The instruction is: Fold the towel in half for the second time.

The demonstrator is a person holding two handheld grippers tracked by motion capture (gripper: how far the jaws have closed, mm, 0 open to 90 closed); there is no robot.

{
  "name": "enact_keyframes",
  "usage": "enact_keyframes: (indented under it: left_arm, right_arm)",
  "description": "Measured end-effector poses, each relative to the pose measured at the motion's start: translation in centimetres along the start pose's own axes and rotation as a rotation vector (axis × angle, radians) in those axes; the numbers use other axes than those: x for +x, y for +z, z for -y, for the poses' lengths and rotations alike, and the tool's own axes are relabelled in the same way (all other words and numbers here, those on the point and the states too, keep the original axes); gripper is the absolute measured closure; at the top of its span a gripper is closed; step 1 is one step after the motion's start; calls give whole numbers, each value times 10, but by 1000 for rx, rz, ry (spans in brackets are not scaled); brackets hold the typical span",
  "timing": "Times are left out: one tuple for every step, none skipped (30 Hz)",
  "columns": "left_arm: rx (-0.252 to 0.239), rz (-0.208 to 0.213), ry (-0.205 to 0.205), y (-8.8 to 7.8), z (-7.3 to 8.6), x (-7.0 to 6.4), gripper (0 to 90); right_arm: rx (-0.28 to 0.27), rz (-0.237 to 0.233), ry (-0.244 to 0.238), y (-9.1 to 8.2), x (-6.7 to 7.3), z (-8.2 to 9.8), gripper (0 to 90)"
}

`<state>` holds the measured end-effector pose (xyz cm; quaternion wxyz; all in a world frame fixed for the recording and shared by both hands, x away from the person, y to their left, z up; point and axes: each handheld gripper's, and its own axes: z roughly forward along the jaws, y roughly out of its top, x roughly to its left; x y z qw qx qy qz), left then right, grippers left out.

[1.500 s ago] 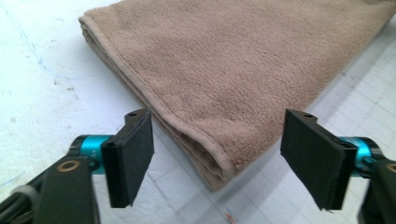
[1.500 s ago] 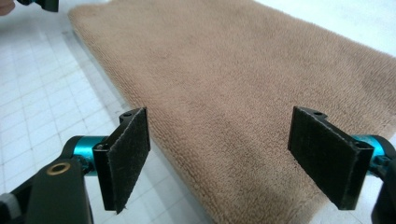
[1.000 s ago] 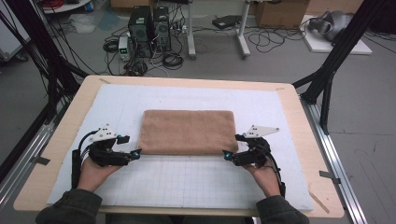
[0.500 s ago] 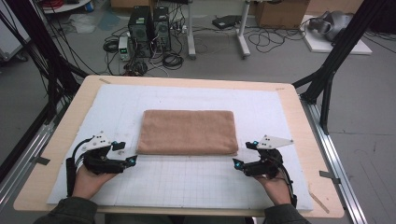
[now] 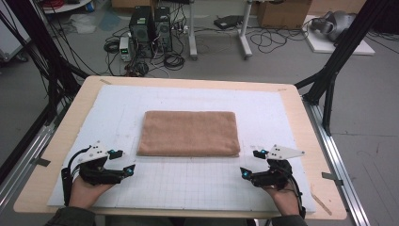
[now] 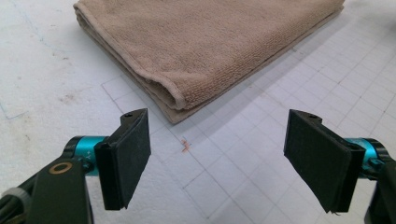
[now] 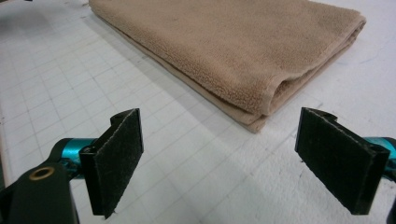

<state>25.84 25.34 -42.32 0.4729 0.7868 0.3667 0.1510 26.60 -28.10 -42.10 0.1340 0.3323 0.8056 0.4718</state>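
A folded tan towel (image 5: 189,133) lies flat in the middle of the white gridded mat (image 5: 197,183). My left gripper (image 5: 123,161) rests low near the mat's front left, a short way off the towel's near left corner, its jaws open and empty. The left gripper view shows that corner of the towel (image 6: 205,51) ahead of the left gripper (image 6: 219,158). My right gripper (image 5: 251,163) sits at the front right, just off the towel's near right corner, also open with nothing between the pads. The right gripper (image 7: 219,158) faces the folded corner of the towel (image 7: 233,46).
The mat covers a wooden table (image 5: 301,122) framed by black struts (image 5: 339,61). Computer towers (image 5: 150,26), cables and boxes stand on the floor beyond the far edge. Bare mat lies all around the towel.
Both grippers have drawn back from the towel's near corners, outward and toward the front edge of the table. The towel has stayed flat and in place.
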Motion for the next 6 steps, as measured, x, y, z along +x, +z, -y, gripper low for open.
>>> enact_keyframes:
  left_arm:
    - [1, 0, 0, 0, 0, -1, 231]
    - [-4, -7, 3, -1, 1, -1, 229]
    - [-7, -12, 6, -1, 2, -2, 226]
    - [-6, -10, 4, -1, 2, -2, 225]
    - [-10, -9, 2, -1, 3, -2, 225]
    - [-13, -8, 1, -2, 4, -3, 224]
  right_arm:
    - [1, 2, 0, -1, 1, 1, 144]
    - [3, 3, 2, -1, 1, 2, 144]
    - [2, 2, 5, -2, 2, 4, 145]
    - [-4, 2, 3, -3, 2, 5, 145]
    - [-7, 8, 5, -3, 2, 6, 144]
    - [-14, 8, 8, -4, 2, 7, 144]
